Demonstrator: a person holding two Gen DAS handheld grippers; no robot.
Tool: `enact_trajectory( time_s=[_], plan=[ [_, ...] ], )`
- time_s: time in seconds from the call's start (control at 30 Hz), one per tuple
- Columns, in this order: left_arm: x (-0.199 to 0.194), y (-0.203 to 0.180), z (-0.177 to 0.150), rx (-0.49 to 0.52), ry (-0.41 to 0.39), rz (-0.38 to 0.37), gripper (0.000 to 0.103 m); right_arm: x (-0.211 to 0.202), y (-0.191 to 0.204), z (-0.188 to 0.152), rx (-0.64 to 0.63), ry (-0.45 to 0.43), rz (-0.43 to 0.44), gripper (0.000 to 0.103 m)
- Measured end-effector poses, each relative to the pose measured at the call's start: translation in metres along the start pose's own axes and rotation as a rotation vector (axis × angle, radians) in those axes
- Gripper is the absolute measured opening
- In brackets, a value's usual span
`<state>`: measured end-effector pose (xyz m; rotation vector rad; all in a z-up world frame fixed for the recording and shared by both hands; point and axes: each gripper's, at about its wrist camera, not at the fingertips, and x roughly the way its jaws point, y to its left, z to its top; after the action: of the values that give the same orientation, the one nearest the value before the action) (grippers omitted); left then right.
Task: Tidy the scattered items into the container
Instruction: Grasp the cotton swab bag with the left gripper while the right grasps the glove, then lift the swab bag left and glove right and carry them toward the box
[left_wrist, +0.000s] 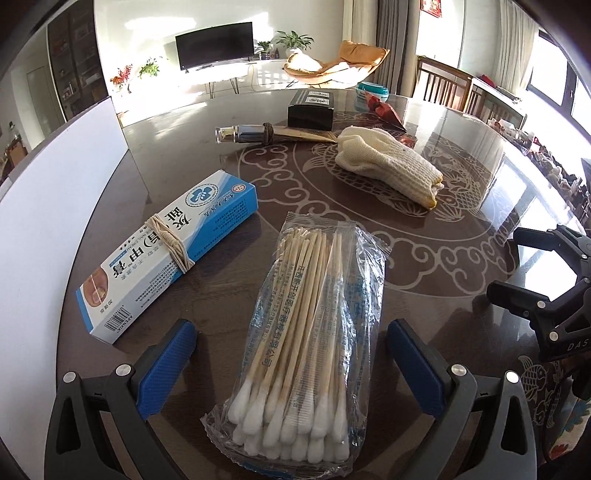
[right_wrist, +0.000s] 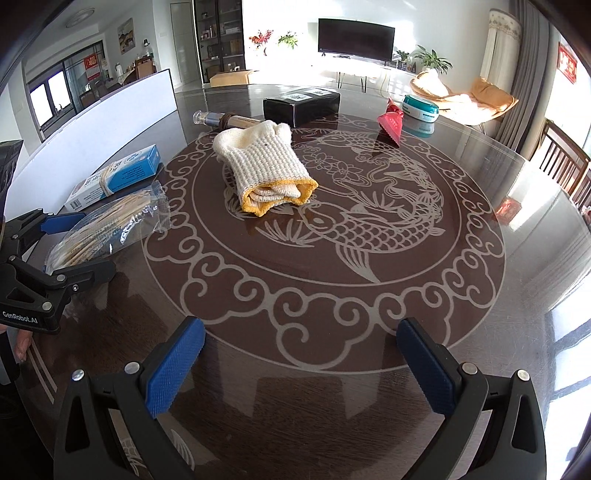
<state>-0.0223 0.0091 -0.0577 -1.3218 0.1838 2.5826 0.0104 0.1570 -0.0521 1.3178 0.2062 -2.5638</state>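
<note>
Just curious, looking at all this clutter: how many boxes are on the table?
2. A blue-and-white medicine box bound with rubber bands lies near the left edge beside the cotton swabs; a black box sits at the far side. Others may lie outside view.

Just ahead of the left gripper (left_wrist: 291, 363), whose blue pads (left_wrist: 168, 363) look ribbed, wooden cotton swabs (left_wrist: 295, 343) lie in crinkly clear plastic. Further ahead, a coarse knitted glove (left_wrist: 388, 168) rests on the glossy, reflective table (left_wrist: 424, 258).

One pack of cotton swabs (left_wrist: 303, 343), one blue-and-white box (left_wrist: 166, 254) (rubber-banded), one rolled glove bundle (right_wrist: 264, 173), one pump bottle (left_wrist: 243, 133), one black box (right_wrist: 301, 105), one red packet (right_wrist: 390, 123), one teal tin (right_wrist: 421, 106).
</note>
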Motion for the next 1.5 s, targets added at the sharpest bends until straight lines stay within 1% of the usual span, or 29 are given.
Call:
enact_trajectory(
  time_s=[0.2,0.33,0.4,0.5,0.67,0.7,0.77,0.8,0.83,0.9,0.93,0.97,1.0,1.03,1.07,1.13,1.17,1.23,1.4,1.43,1.47,1.5],
  plan=[
    [0.0,0.0,0.0,-0.002,0.0,0.002,0.103,0.0,0.0,0.0,0.0,0.0,0.0,0.103],
    [-0.002,-0.007,-0.003,-0.029,0.003,0.022,0.103,0.0,0.0,0.0,0.0,0.0,0.0,0.103],
    [0.0,-0.015,-0.001,0.001,0.009,0.0,0.103,0.001,-0.001,0.002,-0.005,0.0,0.008,0.103],
    [0.003,-0.026,0.005,0.03,0.019,-0.02,0.103,0.014,-0.003,0.02,-0.066,0.0,0.049,0.103],
    [0.004,-0.027,0.01,0.018,0.013,-0.011,0.102,0.049,-0.006,0.066,-0.093,0.008,0.066,0.103],
    [0.003,-0.026,0.009,0.012,0.005,-0.005,0.098,0.055,-0.004,0.075,-0.108,0.011,0.076,0.103],
    [-0.003,-0.021,0.009,-0.003,-0.02,0.005,0.066,0.065,0.005,0.09,-0.155,0.016,0.109,0.103],
    [-0.004,-0.017,0.01,-0.016,-0.021,0.009,0.059,0.069,0.011,0.096,-0.182,0.015,0.128,0.103],
    [-0.005,-0.012,0.012,-0.028,-0.022,0.015,0.045,0.072,0.018,0.1,-0.207,0.011,0.146,0.103],
    [-0.005,-0.004,0.014,-0.056,-0.022,0.013,0.035,0.079,0.028,0.109,-0.24,0.001,0.17,0.103],
    [-0.004,-0.001,0.015,-0.074,-0.024,0.004,0.033,0.082,0.031,0.113,-0.245,-0.002,0.174,0.103],
    [-0.004,0.001,0.015,-0.09,-0.026,0.002,0.033,0.085,0.033,0.117,-0.234,-0.006,0.169,0.097],
    [-0.004,0.002,0.015,-0.102,-0.03,0.007,0.032,0.084,0.032,0.121,-0.213,-0.023,0.156,0.088],
    [-0.004,0.001,0.015,-0.109,-0.033,0.019,0.032,0.083,0.031,0.124,-0.189,-0.039,0.142,0.063],
    [-0.004,-0.002,0.014,-0.112,-0.036,0.037,0.032,0.082,0.028,0.125,-0.167,-0.041,0.126,0.049],
    [-0.003,-0.008,0.013,-0.102,-0.044,0.076,0.033,0.077,0.022,0.119,-0.136,-0.046,0.117,0.048],
    [-0.004,-0.009,0.012,-0.109,-0.048,0.083,0.033,0.073,0.02,0.113,-0.139,-0.052,0.103,0.048],
    [-0.004,-0.008,0.01,-0.12,-0.056,0.082,0.033,0.061,0.011,0.095,-0.124,-0.053,0.095,0.048],
    [-0.005,-0.007,0.01,-0.125,-0.058,0.08,0.034,0.02,-0.018,0.037,-0.063,-0.053,0.052,0.049],
    [-0.005,-0.007,0.011,-0.127,-0.057,0.074,0.037,0.013,-0.024,0.028,-0.048,-0.053,0.044,0.051],
    [-0.004,-0.008,0.011,-0.126,-0.057,0.065,0.044,0.007,-0.029,0.021,-0.031,-0.052,0.035,0.053],
    [-0.003,-0.01,0.012,-0.119,-0.055,0.055,0.048,0.003,-0.035,0.015,-0.016,-0.051,0.025,0.055]
  ],
)
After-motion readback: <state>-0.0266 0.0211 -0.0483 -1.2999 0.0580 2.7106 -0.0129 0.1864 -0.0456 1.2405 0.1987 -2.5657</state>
